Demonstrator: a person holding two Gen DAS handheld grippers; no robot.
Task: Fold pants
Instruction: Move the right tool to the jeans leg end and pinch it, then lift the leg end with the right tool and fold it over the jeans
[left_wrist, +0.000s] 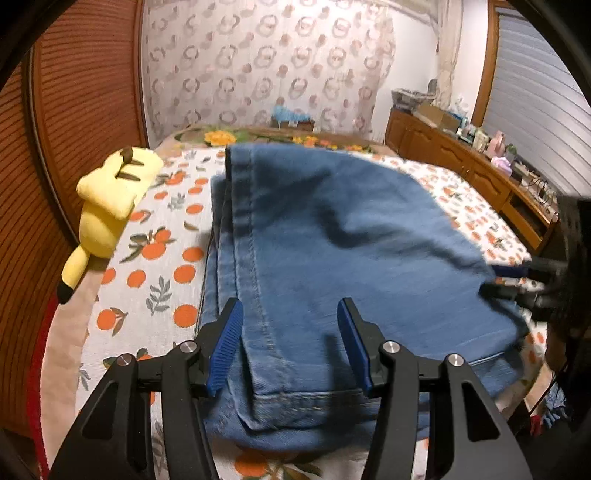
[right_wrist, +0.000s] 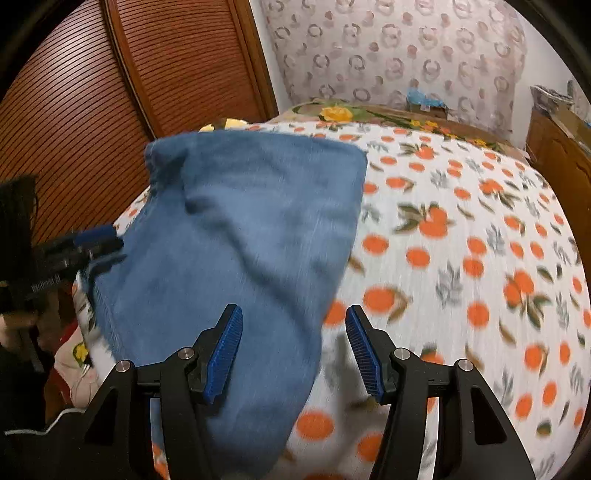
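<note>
Right wrist, pants (right_wrist: 236, 258) edge, open bedspread (right_wrist: 461, 258) beside

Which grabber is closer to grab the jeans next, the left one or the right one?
Probably the left. The left gripper hangs open right over the jeans hem, while the right gripper mostly straddles the bedsheet beside them.

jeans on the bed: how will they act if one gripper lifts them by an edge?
The jeans look floppy: soft creases run across the folded stack, so a lifted edge would probably sag and the layers peel apart. The thick stitched hem near the left gripper suggests fairly heavy denim. On the bedspread they would likely drag, not slide.
</note>
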